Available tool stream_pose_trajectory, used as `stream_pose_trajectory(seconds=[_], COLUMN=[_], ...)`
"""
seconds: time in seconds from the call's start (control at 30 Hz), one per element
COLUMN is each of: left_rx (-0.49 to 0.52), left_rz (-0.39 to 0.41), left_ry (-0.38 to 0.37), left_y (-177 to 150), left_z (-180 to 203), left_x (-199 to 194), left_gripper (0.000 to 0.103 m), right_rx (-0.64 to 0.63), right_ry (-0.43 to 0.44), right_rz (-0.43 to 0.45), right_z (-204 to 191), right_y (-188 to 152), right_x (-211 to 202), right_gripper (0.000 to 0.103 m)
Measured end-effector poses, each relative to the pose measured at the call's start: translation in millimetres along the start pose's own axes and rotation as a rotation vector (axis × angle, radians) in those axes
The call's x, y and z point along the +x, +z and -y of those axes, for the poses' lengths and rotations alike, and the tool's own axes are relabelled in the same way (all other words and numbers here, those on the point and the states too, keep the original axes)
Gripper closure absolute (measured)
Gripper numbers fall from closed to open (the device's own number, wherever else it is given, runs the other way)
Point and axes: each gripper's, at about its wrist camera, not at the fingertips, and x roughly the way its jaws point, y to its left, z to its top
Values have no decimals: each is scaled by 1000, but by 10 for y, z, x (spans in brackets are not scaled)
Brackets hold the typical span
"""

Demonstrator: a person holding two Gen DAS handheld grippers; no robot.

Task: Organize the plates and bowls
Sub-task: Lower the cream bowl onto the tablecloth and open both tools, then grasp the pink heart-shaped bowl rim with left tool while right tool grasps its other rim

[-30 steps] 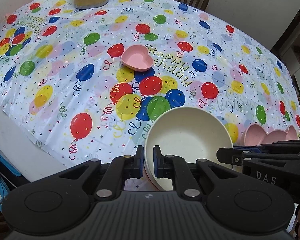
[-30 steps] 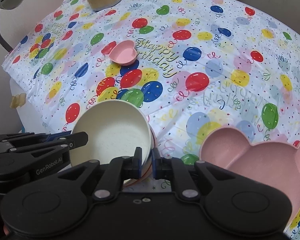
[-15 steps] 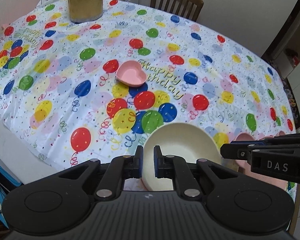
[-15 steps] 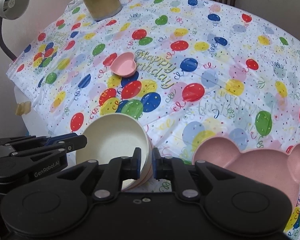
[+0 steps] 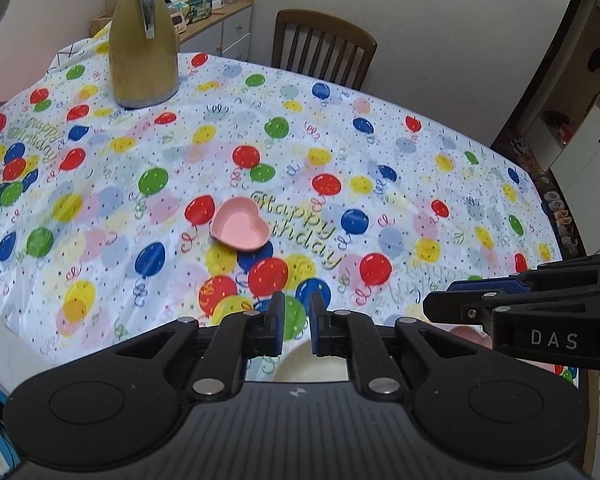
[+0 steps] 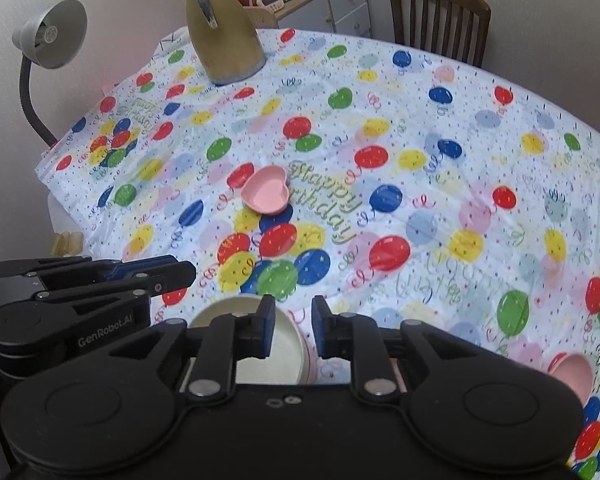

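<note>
A cream bowl (image 6: 256,356) sits at the table's near edge, mostly hidden under my grippers; it also shows in the left wrist view (image 5: 312,366). A pink heart-shaped bowl (image 5: 239,229) lies mid-table, also in the right wrist view (image 6: 266,191). A pink bear-shaped plate (image 6: 572,372) peeks out at the near right. My left gripper (image 5: 296,322) is slightly open and empty, raised above the cream bowl. My right gripper (image 6: 294,330) is slightly open and empty, its left finger over the bowl's rim.
A tan thermos jug (image 5: 144,44) stands at the table's far left. A wooden chair (image 5: 324,46) is behind the table. A grey desk lamp (image 6: 48,40) stands left of the table. The balloon tablecloth (image 5: 400,184) covers the table.
Both grippers have lifted up and back from the cream bowl and opened a little. The bowl and the bear plate now sit lower in view, mostly hidden.
</note>
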Motion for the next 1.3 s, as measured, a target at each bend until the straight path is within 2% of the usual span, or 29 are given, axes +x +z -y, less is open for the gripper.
stream_pose_trajectory(seconds=[0.07, 0.13, 0.27, 0.3, 0.33, 0.4, 0.5, 0.57, 0.6, 0.63, 0.97, 1.17, 1.3], left_rx=[0, -1, -2, -4, -7, -13, -20, -28, -35, -45, -107, -101, -88], left_rz=[10, 19, 38, 45, 49, 50, 49, 51, 55, 57, -12, -68, -94], left_ry=[-4, -4, 8, 11, 10, 8, 16, 15, 15, 15, -9, -33, -48], left_y=[68, 136, 262, 295, 330, 401, 504, 565, 593, 621, 737, 684, 643], left_z=[-35, -79, -180, -209, -246, -319, -434, -519, -563, -617, -1000, -1104, -1131], left_x=[20, 53, 125, 145, 169, 231, 347, 437, 482, 537, 1194, 1528, 1674], left_gripper=[79, 71, 42, 38, 37, 35, 33, 32, 31, 31, 31, 31, 35], right_rx=[-7, -11, -11, -10, -10, -9, -6, -7, -11, -14, -15, -38, -77], right_ry=[-6, -6, -9, -13, -17, -24, -14, -5, 4, 9, 83, 92, 89], right_rz=[12, 23, 39, 40, 45, 56, 60, 70, 80, 87, 59, 28, -14], right_z=[-2, 0, -4, -4, -3, 1, 12, 17, 18, 20, 125, 148, 112], right_y=[72, 145, 288, 323, 358, 429, 540, 607, 639, 668, 917, 958, 948], right_x=[-3, 5, 58, 78, 97, 140, 233, 301, 337, 375, 919, 1263, 1497], right_gripper=[81, 73, 63, 55, 46, 35, 23, 13, 4, 1, 3, 11, 22])
